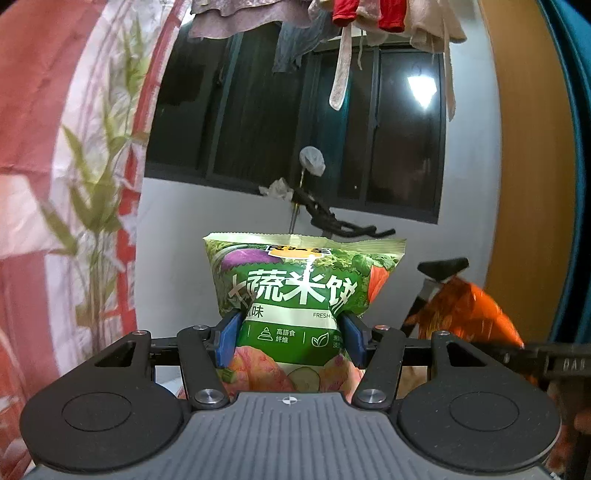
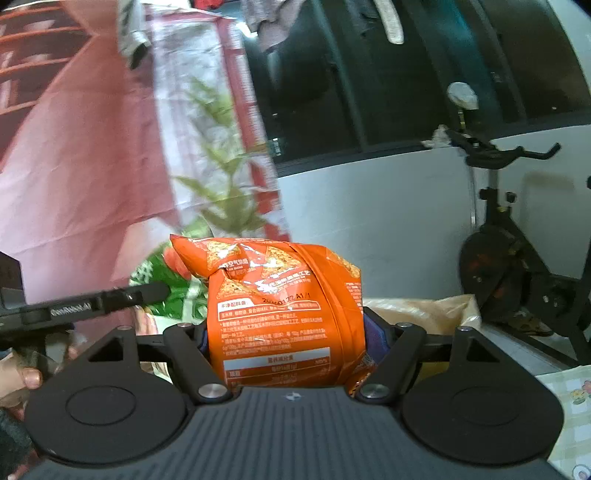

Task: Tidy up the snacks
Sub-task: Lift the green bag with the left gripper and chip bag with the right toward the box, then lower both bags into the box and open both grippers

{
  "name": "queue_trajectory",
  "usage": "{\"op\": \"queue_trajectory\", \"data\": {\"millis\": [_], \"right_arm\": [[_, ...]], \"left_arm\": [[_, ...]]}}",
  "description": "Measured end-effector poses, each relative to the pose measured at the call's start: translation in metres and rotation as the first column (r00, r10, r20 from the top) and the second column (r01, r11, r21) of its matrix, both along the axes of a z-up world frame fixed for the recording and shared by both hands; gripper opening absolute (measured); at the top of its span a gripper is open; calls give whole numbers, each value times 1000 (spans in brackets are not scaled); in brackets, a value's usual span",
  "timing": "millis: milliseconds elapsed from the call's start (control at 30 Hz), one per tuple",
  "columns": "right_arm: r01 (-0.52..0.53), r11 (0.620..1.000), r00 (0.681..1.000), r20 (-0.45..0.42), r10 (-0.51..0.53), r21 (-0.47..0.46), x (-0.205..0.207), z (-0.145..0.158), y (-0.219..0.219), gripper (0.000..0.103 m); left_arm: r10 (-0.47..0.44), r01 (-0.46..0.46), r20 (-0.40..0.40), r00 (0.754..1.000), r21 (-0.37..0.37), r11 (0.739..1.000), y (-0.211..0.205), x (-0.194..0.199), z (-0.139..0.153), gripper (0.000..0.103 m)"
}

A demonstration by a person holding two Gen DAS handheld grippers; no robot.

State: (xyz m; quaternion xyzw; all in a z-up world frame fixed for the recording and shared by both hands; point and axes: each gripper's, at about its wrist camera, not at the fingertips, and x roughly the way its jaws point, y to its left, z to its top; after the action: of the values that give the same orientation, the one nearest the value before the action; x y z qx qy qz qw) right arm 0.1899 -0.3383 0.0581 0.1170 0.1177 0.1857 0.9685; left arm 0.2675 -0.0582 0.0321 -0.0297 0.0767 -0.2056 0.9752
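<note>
**Two snack bags held up, one in each hand-held gripper**

Left wrist view: left hand-held gripper point(image 1: 291, 338) clamped on a green bag point(image 1: 301, 295), blue pads point(image 1: 226, 341) pressing in at both sides and pinching its waist. Bag upright, centre of frame, sealed top edge at 12 o'clock, white printed characters across the front, pictures of vegetables and a cucumber slice. At 3 o'clock, an orange bag point(image 1: 469, 306), blurred, caught in the black fingers of the right hand-held gripper point(image 1: 439, 295), just beside the green one. Behind, a dark window point(image 1: 295, 122), laundry point(image 1: 332, 22) hanging along the top from 11 to 1 o'clock, a lamp's reflection at 2 o'clock. Red-and-white curtain point(image 1: 74, 166) with green leaf print filling 9 o'clock. Black bike handlebars point(image 1: 332, 218) just above the green bag. Wooden panel point(image 1: 528, 184) at 3 o'clock.

Right wrist view: right hand-held gripper clamped on the orange bag point(image 2: 284, 314), crumpled and twisted near its top, small print and a table of figures facing the camera, triangle chips pictured above. Pads mostly hidden by the bag. At 9 o'clock, the left hand-held gripper's black arm reaching in, green bag point(image 2: 166, 284) partly visible behind it, close to the orange one. Fingers of a person's hand point(image 2: 22, 376) at 8 o'clock. Exercise bike point(image 2: 517, 258) at 3 o'clock against a white wall. Yellowish bag point(image 2: 424, 306) low behind the gripper. Patterned cloth point(image 2: 569, 406) at 4 o'clock.
</note>
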Motion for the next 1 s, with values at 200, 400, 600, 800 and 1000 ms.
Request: {"op": "queue_trajectory", "data": {"millis": [200,400,600,800,1000], "right_arm": [[99,995,995,17,-99,0,39,-7,-20,74],[126,991,992,-24,-126,38,70,-28,-31,74],[140,990,986,-90,-137,30,93,-46,-29,76],[143,990,975,-172,-139,9,105,-60,-30,88],[125,990,979,-154,-135,-72,98,-55,-20,94]], "left_arm": [[40,-39,-17,999,44,998,-40,52,-9,60],[46,-37,-103,994,94,995,-61,83,-32,60],[-9,29,-201,979,99,995,-59,103,-48,72],[9,7,-238,971,68,998,-38,105,-55,76],[27,-12,-258,966,60,998,-22,95,-54,76]]}}
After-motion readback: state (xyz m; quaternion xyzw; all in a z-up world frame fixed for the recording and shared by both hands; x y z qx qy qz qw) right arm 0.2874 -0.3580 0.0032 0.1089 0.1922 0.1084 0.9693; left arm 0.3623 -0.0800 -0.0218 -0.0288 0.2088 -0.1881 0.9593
